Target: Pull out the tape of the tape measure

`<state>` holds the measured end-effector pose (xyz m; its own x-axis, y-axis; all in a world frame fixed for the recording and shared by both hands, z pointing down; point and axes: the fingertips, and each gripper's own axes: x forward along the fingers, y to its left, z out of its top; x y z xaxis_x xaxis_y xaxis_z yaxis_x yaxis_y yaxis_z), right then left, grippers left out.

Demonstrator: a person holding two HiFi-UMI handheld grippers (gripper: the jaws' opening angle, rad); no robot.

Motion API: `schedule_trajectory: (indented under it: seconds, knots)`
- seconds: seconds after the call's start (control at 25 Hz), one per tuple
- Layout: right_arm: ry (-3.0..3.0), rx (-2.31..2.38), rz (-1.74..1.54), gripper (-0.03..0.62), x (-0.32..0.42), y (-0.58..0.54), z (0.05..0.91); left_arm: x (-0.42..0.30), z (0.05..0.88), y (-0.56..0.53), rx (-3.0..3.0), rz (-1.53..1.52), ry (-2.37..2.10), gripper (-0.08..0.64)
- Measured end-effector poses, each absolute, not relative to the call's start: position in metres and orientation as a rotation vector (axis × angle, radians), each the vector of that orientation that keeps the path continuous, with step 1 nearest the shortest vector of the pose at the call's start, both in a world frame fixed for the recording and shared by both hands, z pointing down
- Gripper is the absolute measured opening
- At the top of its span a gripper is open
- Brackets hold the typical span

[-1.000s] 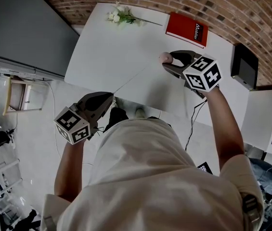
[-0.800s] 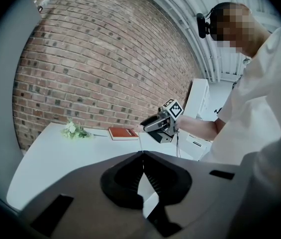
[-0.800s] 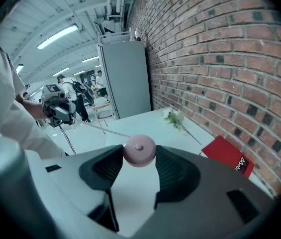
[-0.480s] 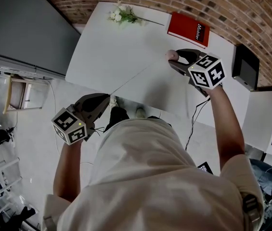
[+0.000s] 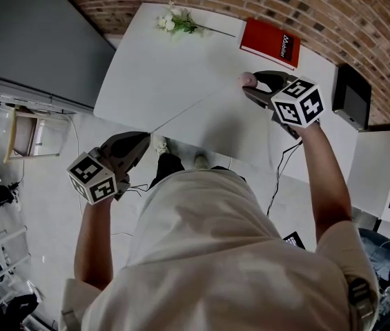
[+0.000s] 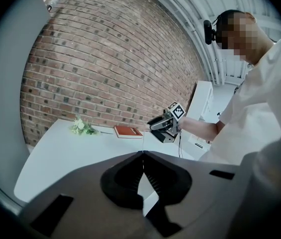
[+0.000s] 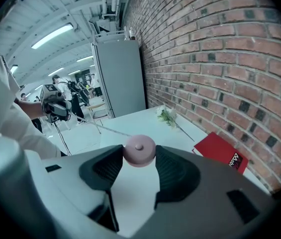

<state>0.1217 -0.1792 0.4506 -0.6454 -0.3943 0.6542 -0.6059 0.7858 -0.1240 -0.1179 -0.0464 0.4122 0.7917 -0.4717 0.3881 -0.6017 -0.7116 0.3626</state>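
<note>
A small round pink tape measure sits between the fingers of my right gripper, which is shut on it above the white table. Its thin tape runs taut across the table's near corner to my left gripper. That gripper hangs just off the table edge, over the floor, shut on the tape's end. In the left gripper view the tape shows as a fine line from the jaw tips toward the right gripper.
A red book and a sprig of white flowers lie at the table's far side by the brick wall. A black box stands to the right, a grey cabinet to the left, a chair below it.
My left gripper has drifted left and a little back from the table edge, so the stretched tape is slightly longer. The right gripper holds about the same place.
</note>
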Motion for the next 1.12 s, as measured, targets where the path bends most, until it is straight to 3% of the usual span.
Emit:
schedule_trajectory:
  seconds: [1.12]
  knots:
    - [-2.313,0.791,0.449,0.213,0.144,-0.194,0.458,-0.149,0.423,-0.050,2.425,0.382,-0.861,-0.002]
